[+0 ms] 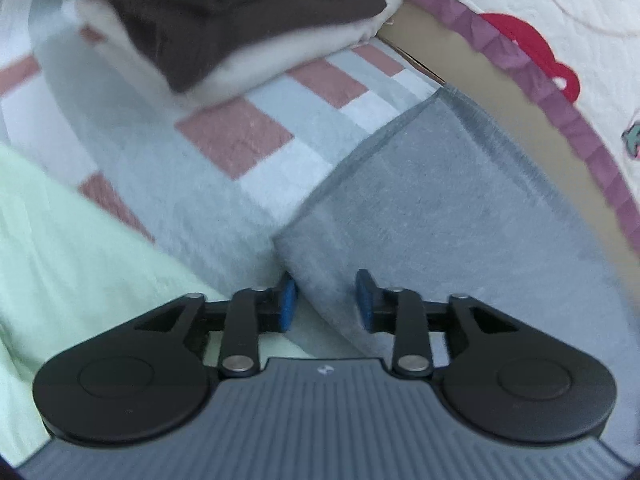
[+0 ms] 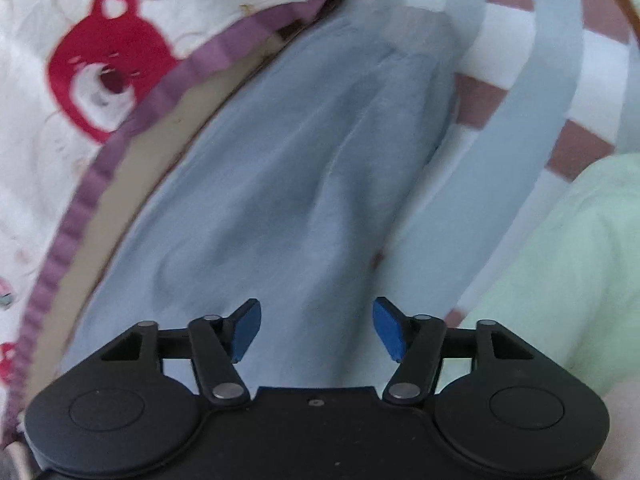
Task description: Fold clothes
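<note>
Grey cloth [image 1: 460, 208] fills the lower centre of both wrist views, lying on a checked blanket [image 1: 240, 136] of pale blue, white and dusty pink. In the left view we see our left hand-held gripper [image 1: 326, 300] with its blue pads partly apart, a ridge of the grey cloth rising between them; whether they pinch it we cannot tell. Our right hand-held gripper [image 2: 316, 328] stands wide above the same cloth, gripping nothing. A folded stack of dark and cream garments [image 1: 224, 20] sits at upper left, a mint-green garment [image 1: 60, 260] at lower left, and a bear-print quilt [image 2: 100, 60] along the edge.
</note>
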### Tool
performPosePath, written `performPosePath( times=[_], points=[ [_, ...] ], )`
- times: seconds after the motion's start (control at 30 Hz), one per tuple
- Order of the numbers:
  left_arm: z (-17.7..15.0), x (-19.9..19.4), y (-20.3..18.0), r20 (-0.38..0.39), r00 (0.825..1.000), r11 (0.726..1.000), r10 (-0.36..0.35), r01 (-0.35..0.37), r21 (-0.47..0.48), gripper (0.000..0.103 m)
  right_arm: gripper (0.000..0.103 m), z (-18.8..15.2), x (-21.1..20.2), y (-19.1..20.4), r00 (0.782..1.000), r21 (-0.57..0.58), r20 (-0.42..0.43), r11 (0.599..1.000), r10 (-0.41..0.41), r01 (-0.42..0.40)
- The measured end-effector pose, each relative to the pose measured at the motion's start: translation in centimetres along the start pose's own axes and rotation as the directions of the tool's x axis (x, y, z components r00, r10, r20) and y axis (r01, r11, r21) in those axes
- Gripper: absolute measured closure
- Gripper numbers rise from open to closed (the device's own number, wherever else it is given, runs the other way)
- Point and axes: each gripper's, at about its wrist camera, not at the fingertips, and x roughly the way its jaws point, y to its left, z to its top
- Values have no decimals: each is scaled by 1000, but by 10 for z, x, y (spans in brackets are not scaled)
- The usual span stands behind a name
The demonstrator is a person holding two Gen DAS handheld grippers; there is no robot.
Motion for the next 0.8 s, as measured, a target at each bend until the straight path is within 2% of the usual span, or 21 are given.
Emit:
performPosePath(
  times=[0.07, 0.1, 0.13, 0.17, 0.2, 0.23, 0.27, 0.3, 0.33, 0.4, 0.43, 0.47, 0.53, 0.6, 0.67, 0.8],
  points=[
    [0, 2, -1, -18, 999, 999, -26, 26, -31, 47, 35, -2, 21, -9, 999, 41, -39, 999, 9, -7],
    [0, 3, -3, -26, 999, 999, -35, 34, -40, 41, 31, -4, 31, -13, 998, 63, -57, 998, 17, -14],
    [0, 4, -6, -26, 999, 999, -33, 32, -28, 39, 28, -7, 32, -13, 999, 73, -21, 996, 44, -43],
    [-1, 5, -10, -26, 999, 1000, -27, 27, -13, 35, 30, -9, 32, -10, 997, 61, 10, 995, 80, -81],
    [-3, 6, -15, -19, 1000, 1000, -14, 14, 9, 34, 52, -9, 36, -6, 993, 33, -8, 993, 118, -117],
    [-4, 8, -19, -12, 1000, 999, 0, 0, 33, 36, 89, -10, 39, -4, 988, 19, -22, 988, 150, -150],
    [-6, 8, -24, -1, 1000, 998, 21, -21, 66, 46, 89, -11, 40, -3, 983, 14, -25, 984, 180, -179],
    [-4, 10, -28, 1, 999, 996, 33, -33, 88, 84, 89, -9, 39, -2, 978, -3, -14, 978, 210, -210],
    [-2, 13, -31, 2, 999, 993, 42, -42, 107, 95, 90, -4, 35, 1, 971, -32, 18, 971, 240, -239],
    [3, 18, -36, 4, 998, 988, 61, -61, 144, 95, 91, 6, 27, 9, 950, -97, 86, 951, 301, -293],
    [8, 20, -37, -1, 999, 990, 54, -54, 133, 95, 91, 11, 24, 16, 937, -123, 109, 939, 333, -320],
    [14, 21, -37, -5, 999, 992, 39, -38, 118, 95, 91, 18, 23, 23, 924, -150, 122, 927, 362, -343],
    [24, 24, -40, -3, 1000, 995, 14, -14, 100, 95, 91, 31, 26, 41, 913, -209, 121, 909, 389, -360],
    [34, 26, -46, 10, 1000, 995, -1, 0, 99, 94, 91, 43, 38, 49, 917, -213, 97, 908, 387, -361],
    [36, 31, -53, 7, 1000, 994, 15, -15, 110, 94, 91, 51, 48, 52, 925, -199, 72, 914, 374, -354],
    [32, 36, -56, -3, 1000, 993, 29, -28, 112, 92, 89, 46, 59, 46, 941, -165, 46, 931, 336, -324]
  ],
)
